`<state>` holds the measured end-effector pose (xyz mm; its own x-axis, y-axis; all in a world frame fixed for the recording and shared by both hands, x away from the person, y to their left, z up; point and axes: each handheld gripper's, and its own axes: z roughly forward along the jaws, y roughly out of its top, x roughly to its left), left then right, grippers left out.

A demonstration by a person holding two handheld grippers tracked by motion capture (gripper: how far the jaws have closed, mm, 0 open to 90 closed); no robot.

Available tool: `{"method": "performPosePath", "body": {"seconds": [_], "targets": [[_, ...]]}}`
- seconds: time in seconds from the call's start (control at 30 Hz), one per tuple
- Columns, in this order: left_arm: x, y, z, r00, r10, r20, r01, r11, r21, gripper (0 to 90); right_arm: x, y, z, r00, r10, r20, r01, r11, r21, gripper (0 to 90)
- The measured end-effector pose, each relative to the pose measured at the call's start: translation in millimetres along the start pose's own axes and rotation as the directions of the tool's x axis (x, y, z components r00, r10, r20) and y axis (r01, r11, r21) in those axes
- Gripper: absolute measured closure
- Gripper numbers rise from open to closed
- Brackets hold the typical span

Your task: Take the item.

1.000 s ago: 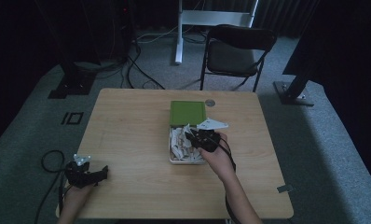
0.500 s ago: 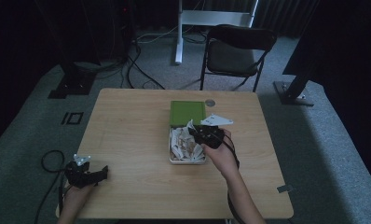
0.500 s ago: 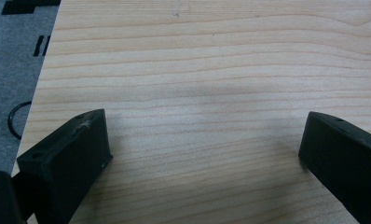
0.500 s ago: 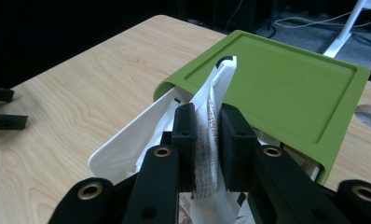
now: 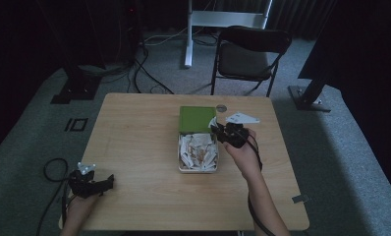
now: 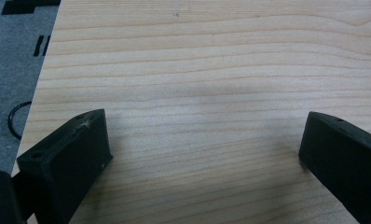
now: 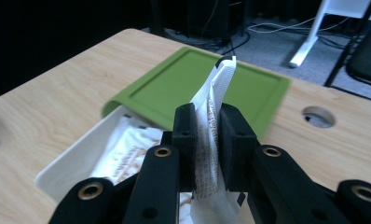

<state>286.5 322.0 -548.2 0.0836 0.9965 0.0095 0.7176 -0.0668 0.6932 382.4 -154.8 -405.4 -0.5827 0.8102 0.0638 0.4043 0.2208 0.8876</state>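
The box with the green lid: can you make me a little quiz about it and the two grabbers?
1. True or false: the right gripper is pinching a white packet.
2. What lies under the open left gripper? A) bare table B) the box C) a cup
3. Fill in: the green lid lies at the far end of the white ____.

Key: 1 true. 2 A, just the wooden table. 3 box; it holds more white packets.
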Motion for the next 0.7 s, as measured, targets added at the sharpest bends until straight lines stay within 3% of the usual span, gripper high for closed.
{"method": "performPosePath", "body": {"seconds": [0.33,0.7], "targets": [[0.1,0.0,0.0,1.0000,0.001,0.000,-0.001,1.0000,0.000,2.6,-32.9,-2.3,-3.9,0.9958,0.022,0.089,-0.020,1.000,-0.022,78.3],[0.0,0.0,0.0,1.0000,0.000,0.000,0.000,1.0000,0.000,2.6,-69.2,-17.9,8.4,0.9805,0.072,0.183,-0.066,0.997,-0.035,78.0]]}}
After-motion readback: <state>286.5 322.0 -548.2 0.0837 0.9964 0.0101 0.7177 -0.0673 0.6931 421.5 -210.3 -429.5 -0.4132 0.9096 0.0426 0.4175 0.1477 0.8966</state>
